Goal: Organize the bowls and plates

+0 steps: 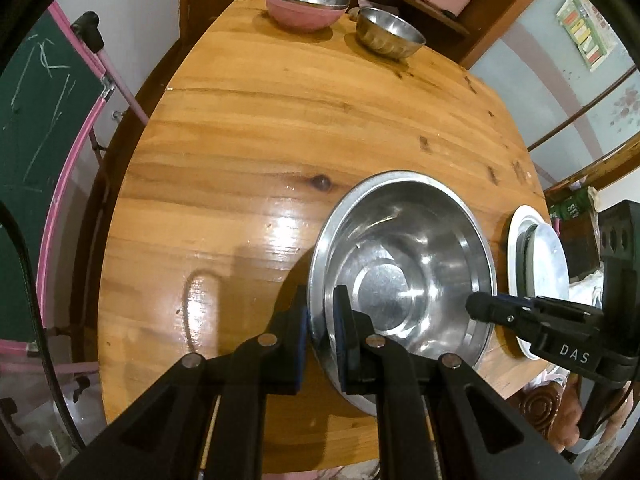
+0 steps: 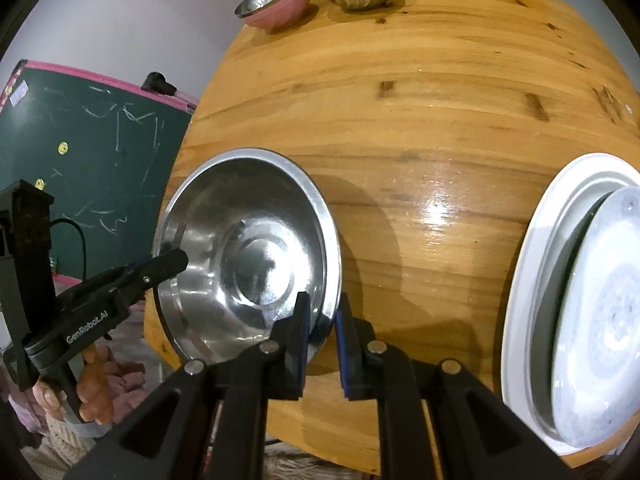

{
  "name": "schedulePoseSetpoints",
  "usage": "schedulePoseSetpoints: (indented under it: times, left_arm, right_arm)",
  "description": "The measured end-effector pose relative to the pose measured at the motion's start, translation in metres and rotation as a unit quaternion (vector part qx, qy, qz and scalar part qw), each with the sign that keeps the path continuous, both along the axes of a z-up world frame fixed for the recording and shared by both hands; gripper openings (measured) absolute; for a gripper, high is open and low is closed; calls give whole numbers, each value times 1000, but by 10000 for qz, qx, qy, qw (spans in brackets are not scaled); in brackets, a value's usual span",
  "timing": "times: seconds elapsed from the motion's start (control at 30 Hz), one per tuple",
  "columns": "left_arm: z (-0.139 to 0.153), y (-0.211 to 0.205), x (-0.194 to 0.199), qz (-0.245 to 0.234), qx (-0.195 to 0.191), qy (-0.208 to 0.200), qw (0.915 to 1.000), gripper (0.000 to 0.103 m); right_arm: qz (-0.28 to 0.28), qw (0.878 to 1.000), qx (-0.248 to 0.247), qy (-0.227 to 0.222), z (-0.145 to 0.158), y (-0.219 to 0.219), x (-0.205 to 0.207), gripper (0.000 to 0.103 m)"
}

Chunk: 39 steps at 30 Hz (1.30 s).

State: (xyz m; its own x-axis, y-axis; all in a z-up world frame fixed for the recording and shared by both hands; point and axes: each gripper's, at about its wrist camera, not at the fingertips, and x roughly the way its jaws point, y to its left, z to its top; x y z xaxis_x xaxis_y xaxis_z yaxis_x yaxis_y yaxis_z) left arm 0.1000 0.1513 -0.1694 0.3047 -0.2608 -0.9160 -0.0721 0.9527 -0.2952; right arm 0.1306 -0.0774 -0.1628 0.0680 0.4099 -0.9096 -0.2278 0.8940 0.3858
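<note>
Left gripper [image 1: 322,312] nearest the lens, jaws clamped on the near-left rim of the big steel bowl [image 1: 404,260]; right gripper [image 2: 322,320] has jaws pinching the opposite rim. Bowl sits near edge of the counter [image 1: 248,152], looks set down or close to it. White plates [image 2: 568,304] stacked right of it, counts as done. Left to do, probably: pink bowl [image 1: 306,4] with steel liner and small steel bowl [image 1: 390,32], both far edge, unstacked.

Both wrist cameras look steeply down, close over the shared steel basin [image 1: 404,264], from opposite rims.
</note>
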Motion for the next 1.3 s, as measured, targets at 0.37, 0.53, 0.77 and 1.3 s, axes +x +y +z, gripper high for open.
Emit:
schedulePoseSetpoints:
  times: [0.37, 0.53, 0.77, 1.3]
  left_arm:
    - [-13, 3, 7, 70, 9, 156, 9999, 10]
    - [-15, 5, 6, 91, -19, 171, 9998, 11]
    - [-13, 6, 6, 91, -27, 113, 9999, 21]
    - [6, 9, 0, 275, 183, -256, 9991, 63]
  right_arm:
    - [74, 9999, -49, 48, -4, 15, 4, 12]
    - [143, 9998, -99, -7, -2, 15, 0, 14]
    - [150, 9998, -144, -55, -1, 16, -1, 15]
    - [-28, 9996, -85, -284, 11, 6, -2, 19]
